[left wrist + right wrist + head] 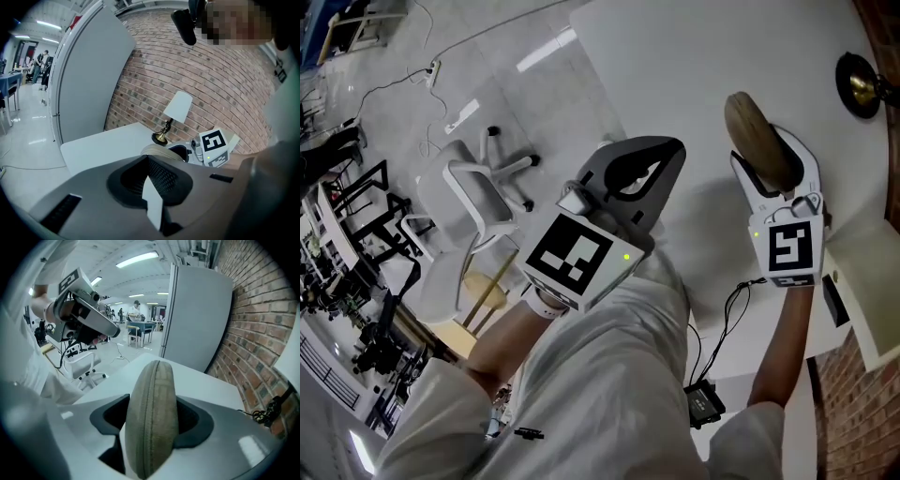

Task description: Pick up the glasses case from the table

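My right gripper (766,155) is shut on the glasses case (757,139), a tan fabric case with a zip seam. In the right gripper view the case (152,418) stands on edge between the white jaws, and its rounded end pokes out past the gripper's tips (152,394). The white table (694,66) lies beyond it. My grey left gripper (670,150) hovers to the left of the case, shut, nothing in it. From the left gripper (143,159) the case (157,151) shows just past the jaw tips, beside the right gripper's marker cube (213,145).
A small brass lamp (861,84) with a white shade (178,107) stands at the table's far corner by the brick wall. A pale board (872,281) lies at the right edge. A white office chair (478,202) stands on the floor left of the table.
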